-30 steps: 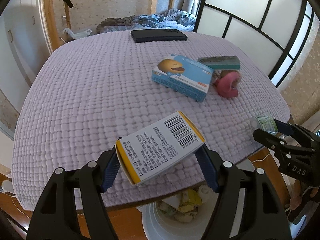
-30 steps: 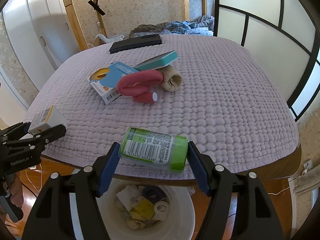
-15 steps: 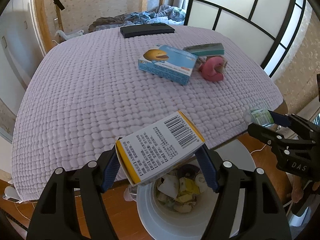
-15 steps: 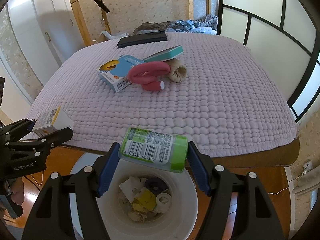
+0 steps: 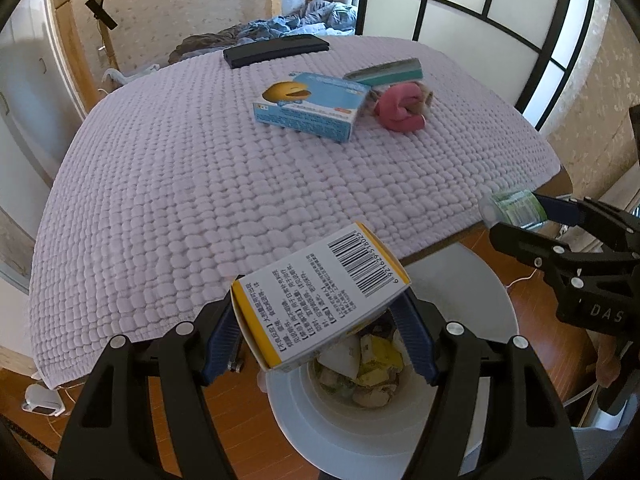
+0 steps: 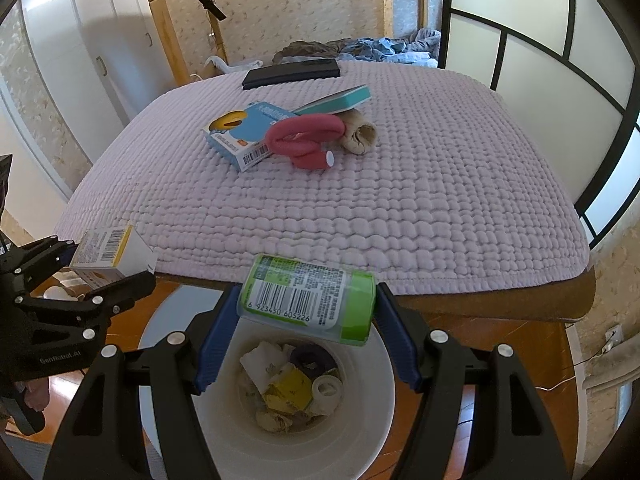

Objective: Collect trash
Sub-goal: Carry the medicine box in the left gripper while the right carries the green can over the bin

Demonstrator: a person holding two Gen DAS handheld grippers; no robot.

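The white bin (image 6: 280, 440) stood on the wooden floor just off the near edge of the quilted bed (image 5: 200, 184), and every place here is taken from that bin. Its mouth, part full of crumpled paper and scraps, lay below both tools.

The left gripper (image 5: 320, 320) pinched a yellow-and-white box (image 5: 320, 296) between its blue pads, the box's long axis tilted across the jaws, barcode end high and toward the bed. The box's lower end sat above the bin's bed-side rim, so a release would likely drop it inside, though near that edge.

The right gripper (image 6: 306, 312) clamped a green bottle (image 6: 308, 298) by its two ends, long axis lying crosswise between the fingers. It hung over the bin's bed-side part and looked the better centred of the two.

The right wrist view showed the bin's whole mouth under the bottle and the left tool off to the bin's left. The left wrist view showed only part of the mouth, the rest hidden by the box, and the bottle beyond the bin's right rim.

Farther from the bin, on the bed, lay a blue carton (image 5: 312, 110), a pink foam roll (image 5: 400, 110) and a teal box (image 5: 384, 70).
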